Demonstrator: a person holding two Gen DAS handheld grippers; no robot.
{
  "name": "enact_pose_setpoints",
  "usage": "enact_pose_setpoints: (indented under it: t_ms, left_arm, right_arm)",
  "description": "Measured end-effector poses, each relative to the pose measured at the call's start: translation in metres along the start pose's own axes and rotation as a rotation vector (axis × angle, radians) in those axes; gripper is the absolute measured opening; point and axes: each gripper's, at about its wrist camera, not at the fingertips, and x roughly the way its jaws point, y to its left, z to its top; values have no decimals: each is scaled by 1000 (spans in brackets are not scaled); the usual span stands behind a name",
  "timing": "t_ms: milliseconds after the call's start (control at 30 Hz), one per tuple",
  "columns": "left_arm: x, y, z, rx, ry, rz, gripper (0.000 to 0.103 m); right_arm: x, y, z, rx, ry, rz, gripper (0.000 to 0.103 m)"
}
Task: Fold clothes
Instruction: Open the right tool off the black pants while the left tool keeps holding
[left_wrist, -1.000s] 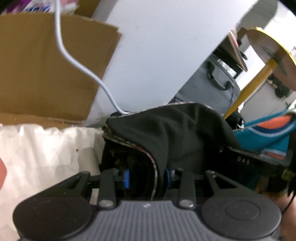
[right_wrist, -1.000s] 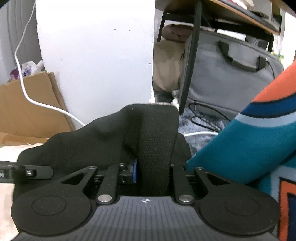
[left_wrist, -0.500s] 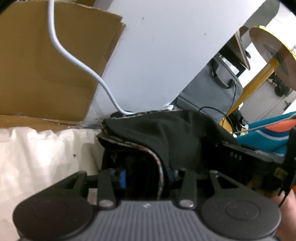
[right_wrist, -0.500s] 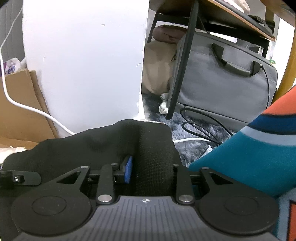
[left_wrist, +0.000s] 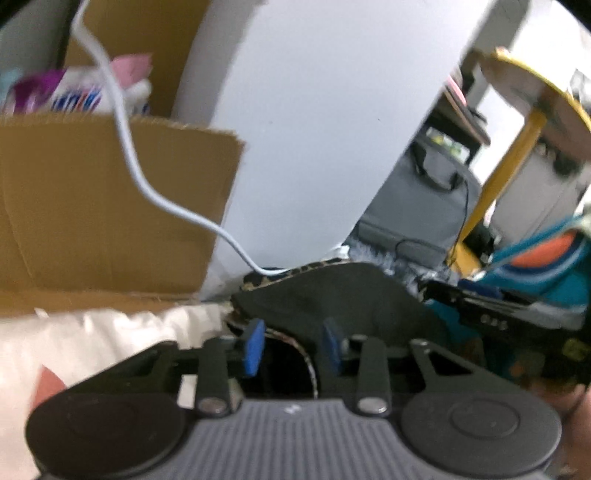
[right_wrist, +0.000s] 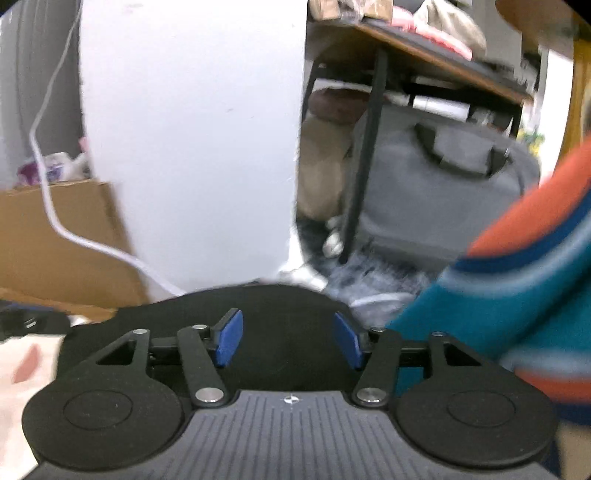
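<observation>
- The left gripper (left_wrist: 291, 345), black with blue pads, hangs over a folded black knitted garment with a leopard-print lining (left_wrist: 332, 291). Its jaws are closing with a gap between the pads; the garment's curved printed edge runs below that gap, and no pad presses on cloth.
- The right gripper (right_wrist: 288, 339), the same make, has its jaws opening. Its two blue pads stand well apart and nothing is pinched between them; the same black garment (right_wrist: 280, 306) lies flat just beyond and beneath them.
- The garment rests on a white quilted cloth surface (left_wrist: 92, 332), at the far edge near a white pillar (left_wrist: 325, 129).
- A brown cardboard box (left_wrist: 110, 206) stands to the left of the pillar, and a thin white cable (left_wrist: 129, 155) trails down across it to the garment's top edge.
- A teal, orange and blue striped garment (right_wrist: 517, 273) lies heaped to the right of the black one.
- Behind, a grey fabric bag with handles (right_wrist: 443, 192) sits on the floor under a wooden-topped table with black legs (right_wrist: 406, 48).
- Both views are blurred.
</observation>
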Motion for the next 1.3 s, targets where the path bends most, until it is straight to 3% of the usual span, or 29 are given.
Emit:
enact_pose_setpoints:
  t_ms: [200, 300, 500, 767, 1033, 1200, 1300]
  left_arm:
    - [8, -26, 6, 51, 8, -79, 23]
    - [24, -28, 4, 70, 31, -67, 23]
    - [55, -5, -4, 53, 83, -8, 2]
    - [67, 2, -13, 110, 108, 46, 3]
    - [22, -20, -10, 120, 74, 3, 6]
    - [8, -30, -33, 144, 75, -31, 6]
    - [15, -33, -44, 171, 92, -6, 7]
  right_arm:
    - [-1, -2, -36, 51, 55, 48, 56]
    - [6, -6, -51, 83, 81, 52, 56]
    - [14, -19, -69, 109, 95, 23, 56]
    - [11, -45, -97, 158, 115, -43, 56]
    - [-24, -64, -124, 218, 97, -85, 56]
    - [-48, -56, -136, 224, 62, -41, 56]
    - [-54, -50, -146, 210, 72, -23, 56]
